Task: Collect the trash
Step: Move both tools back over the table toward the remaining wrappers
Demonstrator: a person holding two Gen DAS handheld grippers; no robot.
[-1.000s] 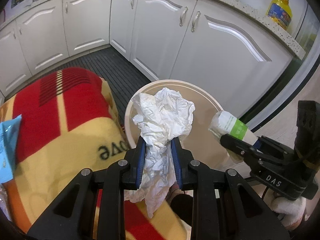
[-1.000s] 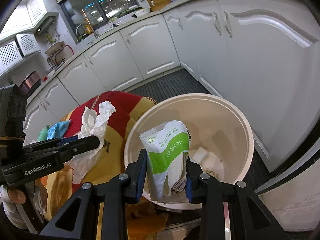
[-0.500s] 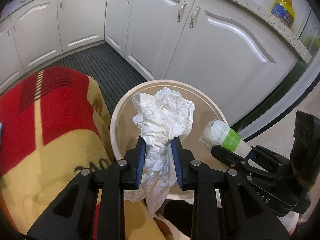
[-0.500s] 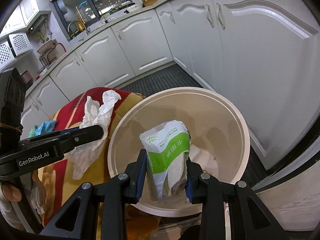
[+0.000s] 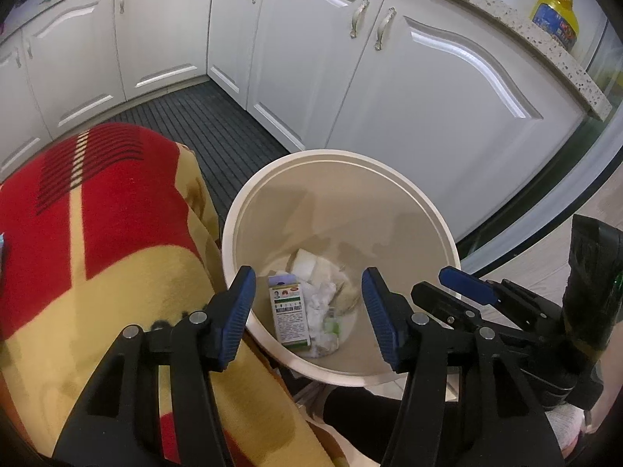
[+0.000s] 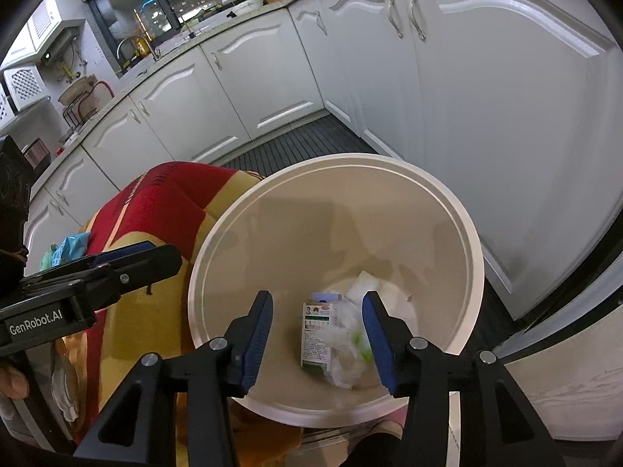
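Both the left gripper and right gripper hang spread and empty over the bin, low in frame. Inside lie crumpled tissue, light and soft, pinchable anywhere, and a stiff little carton, best taken across its flat faces.

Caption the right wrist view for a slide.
Open right gripper above the cream trash bin, a printed carton at its bottom.

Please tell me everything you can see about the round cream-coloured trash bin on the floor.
The round cream-coloured plastic trash bin stands upright and open, without a lid, beside the red and yellow blanket and before the white cabinets. It has a pale rolled rim and smooth beige inner walls. At its bottom lie a small printed carton, crumpled white tissue and a green-and-white wrapper. Both open grippers hover above it.
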